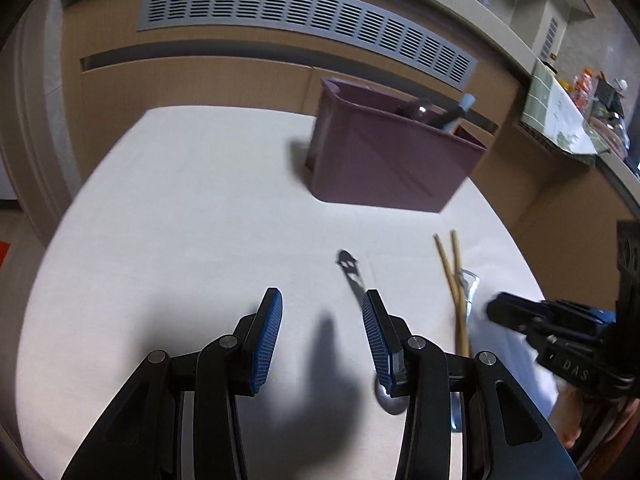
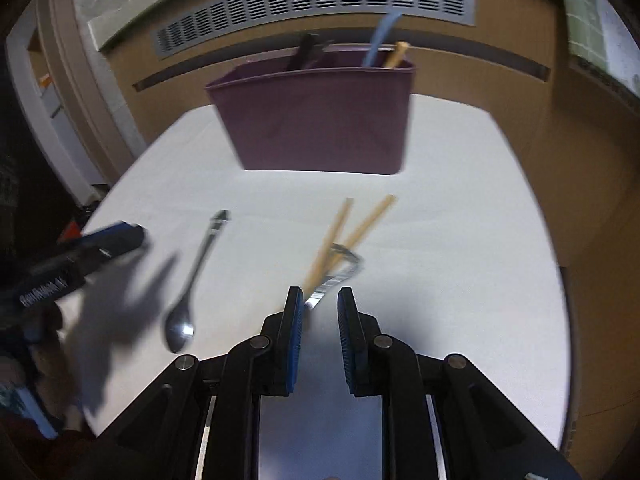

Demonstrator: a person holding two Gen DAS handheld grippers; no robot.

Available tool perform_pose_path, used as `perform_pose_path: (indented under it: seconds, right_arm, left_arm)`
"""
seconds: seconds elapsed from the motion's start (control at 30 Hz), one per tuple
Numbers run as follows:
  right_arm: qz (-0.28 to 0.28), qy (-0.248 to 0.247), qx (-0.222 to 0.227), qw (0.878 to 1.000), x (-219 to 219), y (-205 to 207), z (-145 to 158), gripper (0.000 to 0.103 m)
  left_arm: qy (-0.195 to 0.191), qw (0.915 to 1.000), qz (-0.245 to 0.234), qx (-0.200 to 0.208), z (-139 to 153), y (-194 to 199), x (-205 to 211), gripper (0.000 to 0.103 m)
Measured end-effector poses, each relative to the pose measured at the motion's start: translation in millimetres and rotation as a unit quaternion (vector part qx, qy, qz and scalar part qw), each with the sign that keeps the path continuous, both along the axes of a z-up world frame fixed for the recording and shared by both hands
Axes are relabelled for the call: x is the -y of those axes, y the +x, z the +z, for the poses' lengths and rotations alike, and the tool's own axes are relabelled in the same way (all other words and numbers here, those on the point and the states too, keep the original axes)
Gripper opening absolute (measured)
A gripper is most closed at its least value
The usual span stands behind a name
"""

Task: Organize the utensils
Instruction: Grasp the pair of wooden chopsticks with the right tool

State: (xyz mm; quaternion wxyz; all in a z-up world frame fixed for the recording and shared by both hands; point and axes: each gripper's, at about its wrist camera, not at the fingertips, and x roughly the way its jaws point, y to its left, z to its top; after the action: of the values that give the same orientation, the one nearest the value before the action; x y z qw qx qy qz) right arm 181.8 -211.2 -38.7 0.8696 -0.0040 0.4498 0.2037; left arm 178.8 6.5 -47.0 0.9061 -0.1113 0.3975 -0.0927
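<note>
A metal spoon [image 1: 349, 269] lies on the white table; its bowl end is hidden behind my left gripper's right finger. The left gripper [image 1: 323, 298] stands open just above the cloth with nothing between its pads. Two wooden chopsticks [image 2: 348, 228] lie crossed over a flat metal utensil [image 2: 340, 268], right in front of my right gripper [image 2: 320, 294]. Its jaws are partly apart and the gap is empty. The near ends of the chopsticks sit by its left fingertip. A purple bin [image 2: 320, 120] at the far side holds a black, a blue and a wooden utensil.
The white table [image 1: 180, 200] ends close behind the bin, in front of a brown panel with a grey vent [image 1: 304, 12]. A cluttered counter [image 1: 580, 112] runs along the right. The right gripper [image 1: 496, 308] shows at the left wrist view's right edge, the left gripper [image 2: 120, 236] at the other view's left.
</note>
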Motion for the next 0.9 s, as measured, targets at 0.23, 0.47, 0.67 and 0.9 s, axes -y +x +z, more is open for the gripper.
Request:
perform_pose_path:
  seconds: [0.23, 0.47, 0.67, 0.9]
  right_arm:
    - [0.078, -0.009, -0.032, 0.996, -37.4, -6.7, -17.9, 0.017]
    - [0.002, -0.076, -0.023, 0.997, 16.4, -9.2, -22.8, 0.013]
    - [-0.04, -0.075, -0.011, 0.996, 46.0, -9.8, -18.0, 0.013]
    - [-0.019, -0.056, 0.017, 0.998, 49.6, 2.6, -3.0, 0.013]
  left_arm:
    - [-0.005, 1.0, -0.004, -0.003, 1.0, -2.9, -3.7, 0.043]
    - [-0.017, 0.9996, 0.004, -0.024, -7.1, 0.9, -9.6, 0.043]
    - [-0.004, 0.9992, -0.015, -0.035, -10.4, 0.4, 1.7, 0.043]
    - [0.011, 0.9984, -0.042, -0.035, -8.7, -4.6, 11.6, 0.043]
